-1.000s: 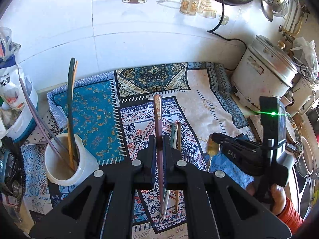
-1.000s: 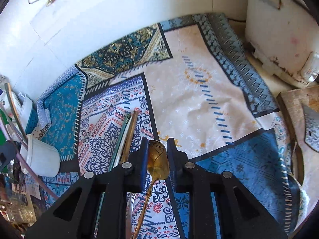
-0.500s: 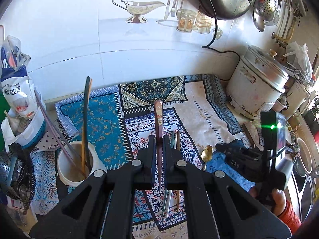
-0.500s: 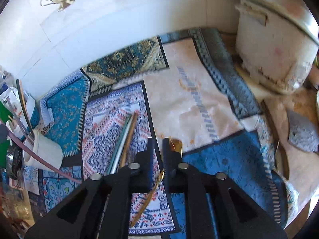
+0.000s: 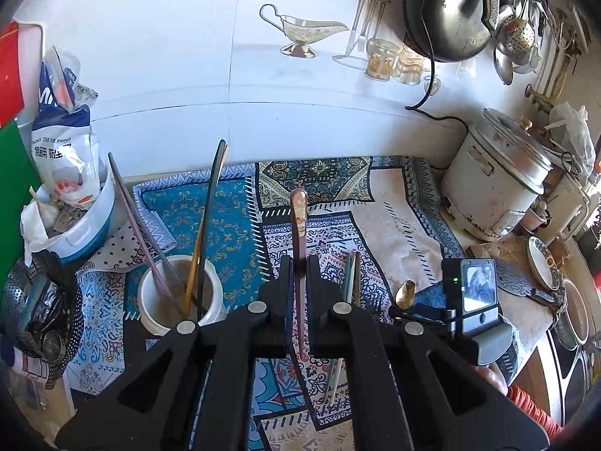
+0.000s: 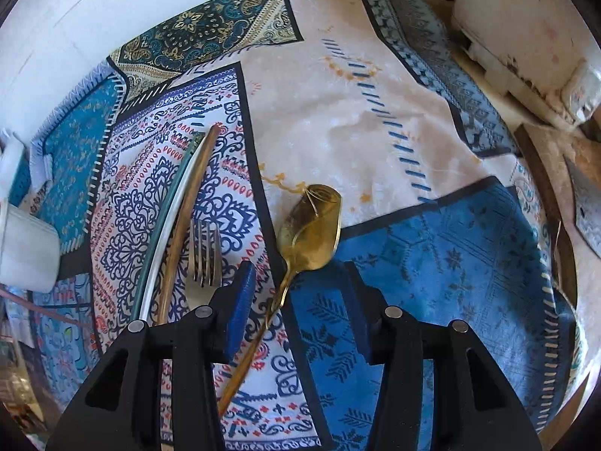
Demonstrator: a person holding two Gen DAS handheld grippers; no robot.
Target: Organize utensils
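Left claw (image 5: 299,282) is clamped on a slim pinkish utensil handle (image 5: 299,225), which stands up between its jaws over the patterned mat (image 5: 233,218). Just left of it sits a white holder cup (image 5: 180,297) with several long utensils leaning inside. Right claw (image 6: 296,300) hangs spread wide — nothing between its blue pads (image 6: 240,300) — above a gold spoon (image 6: 311,221) lying on the mat. Left of the spoon lie a silver fork (image 6: 203,259) and a wooden-handled utensil (image 6: 188,210), side by side.

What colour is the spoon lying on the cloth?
Gold, the spoon, clearest in the right wrist view.
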